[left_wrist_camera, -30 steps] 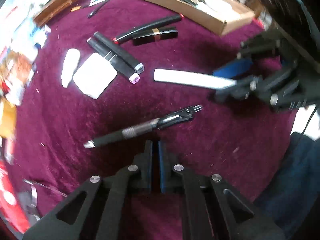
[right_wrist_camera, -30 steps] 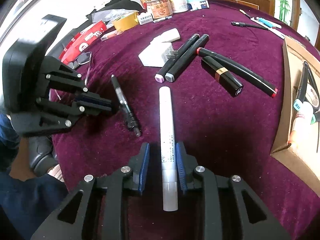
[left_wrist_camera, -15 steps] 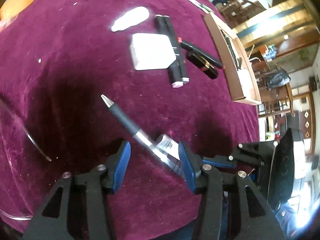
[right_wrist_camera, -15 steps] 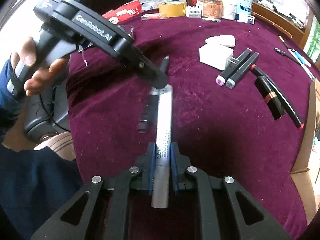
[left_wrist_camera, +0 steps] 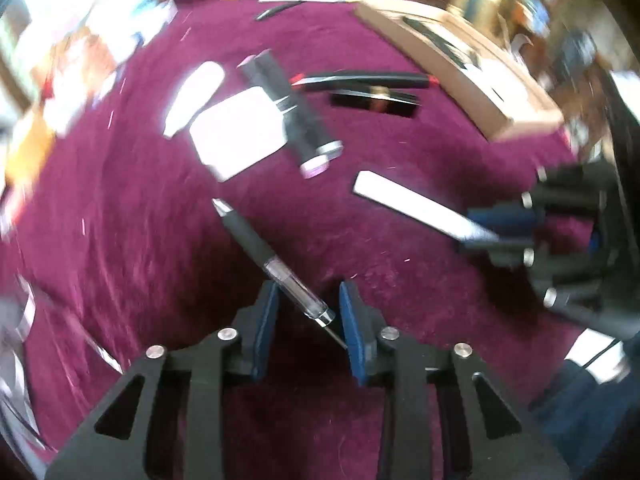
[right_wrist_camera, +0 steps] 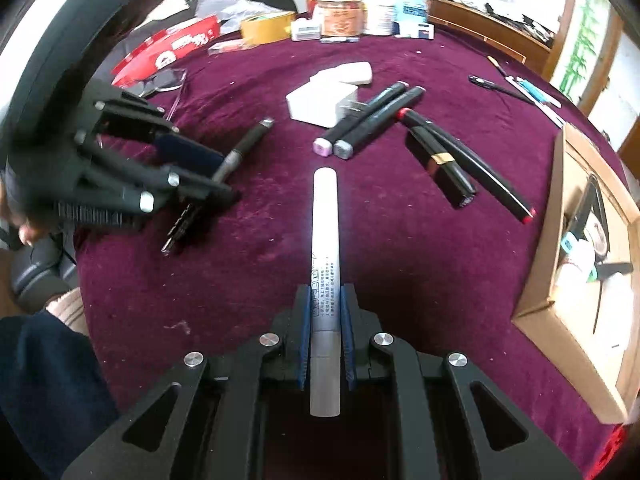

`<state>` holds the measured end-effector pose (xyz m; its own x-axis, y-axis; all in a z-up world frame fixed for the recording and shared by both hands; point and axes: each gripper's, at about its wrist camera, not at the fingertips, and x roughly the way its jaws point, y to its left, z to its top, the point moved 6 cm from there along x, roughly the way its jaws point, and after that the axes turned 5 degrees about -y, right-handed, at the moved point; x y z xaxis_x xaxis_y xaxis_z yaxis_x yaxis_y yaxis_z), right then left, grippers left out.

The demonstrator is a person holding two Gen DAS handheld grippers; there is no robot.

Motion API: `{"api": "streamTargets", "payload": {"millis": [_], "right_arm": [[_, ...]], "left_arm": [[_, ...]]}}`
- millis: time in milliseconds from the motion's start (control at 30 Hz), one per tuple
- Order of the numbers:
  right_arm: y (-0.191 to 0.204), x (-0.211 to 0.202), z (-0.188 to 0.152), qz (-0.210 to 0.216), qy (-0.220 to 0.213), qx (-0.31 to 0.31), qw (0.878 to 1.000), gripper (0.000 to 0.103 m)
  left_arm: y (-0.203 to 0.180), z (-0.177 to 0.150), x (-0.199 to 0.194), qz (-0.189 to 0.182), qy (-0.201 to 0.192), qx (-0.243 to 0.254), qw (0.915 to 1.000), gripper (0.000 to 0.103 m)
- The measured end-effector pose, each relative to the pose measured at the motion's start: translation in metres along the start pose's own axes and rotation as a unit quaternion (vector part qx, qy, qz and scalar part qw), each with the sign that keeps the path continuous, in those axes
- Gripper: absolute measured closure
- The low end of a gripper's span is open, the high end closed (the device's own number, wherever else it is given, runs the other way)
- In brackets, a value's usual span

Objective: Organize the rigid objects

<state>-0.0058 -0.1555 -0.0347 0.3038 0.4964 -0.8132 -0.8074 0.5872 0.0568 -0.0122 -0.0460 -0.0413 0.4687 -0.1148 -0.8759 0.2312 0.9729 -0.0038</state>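
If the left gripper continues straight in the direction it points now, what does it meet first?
Most likely the black pen: its clear rear end already lies between the open fingers of the left gripper. Beneath it is only the purple tablecloth.

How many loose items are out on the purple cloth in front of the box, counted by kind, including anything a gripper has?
Twin-tip markers: 2
White pen, clamped in the right gripper: 1
Clear-barrel pen, between the left gripper pads: 1
Red-capped black pen: 1
Lipstick: 1
White charger: 1
White eraser-like block: 1
Total: 8
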Motion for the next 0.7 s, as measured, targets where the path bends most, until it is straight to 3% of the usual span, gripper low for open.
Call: {"api": "streamTargets", "payload": {"millis": [100,167,467,500,567,600,667,700], "right_arm": [[-0.002,0.001,-0.001,0.003,-0.001,0.012,1.0,0.09],[-0.002,0.002,-0.001,0.0,0.001,0.014,1.0,0.09],[0.0,0.002,-0.001,-0.016,0.007,-0.003,1.0,0.088],[0.001,0.002,-0.002,-0.014,0.005,-0.005,1.0,0.09],[0.001,0.001,-0.002,-0.015,0.003,-0.001,1.0,0.09],[0.001,0.001,-0.002,-0.014,0.001,0.002,1.0,0.09],[0.0,0.0,-0.003,-0.011,-0.002,0.009,1.0,0.09],[-0.001,0.0,-0.003,-0.01,-0.004,0.014,1.0,0.09]], "left_arm": [[-0.019,0.002,0.003,0.036,-0.022,0.075,0.9963,0.081],[-0.022,0.009,0.008,0.039,-0.025,0.087,0.9952,0.082],[-0.002,0.016,0.015,0.018,-0.01,0.023,0.9995,0.078],[0.002,0.016,0.015,0.018,-0.009,0.011,0.9997,0.074],[0.015,0.012,0.014,0.051,-0.009,-0.013,0.9986,0.034],[0.022,0.011,0.016,0.06,-0.008,-0.023,0.9979,0.026],[0.033,0.008,0.019,0.029,-0.011,-0.059,0.9978,0.025],[0.033,0.007,0.018,0.031,-0.017,-0.056,0.9978,0.026]]}}
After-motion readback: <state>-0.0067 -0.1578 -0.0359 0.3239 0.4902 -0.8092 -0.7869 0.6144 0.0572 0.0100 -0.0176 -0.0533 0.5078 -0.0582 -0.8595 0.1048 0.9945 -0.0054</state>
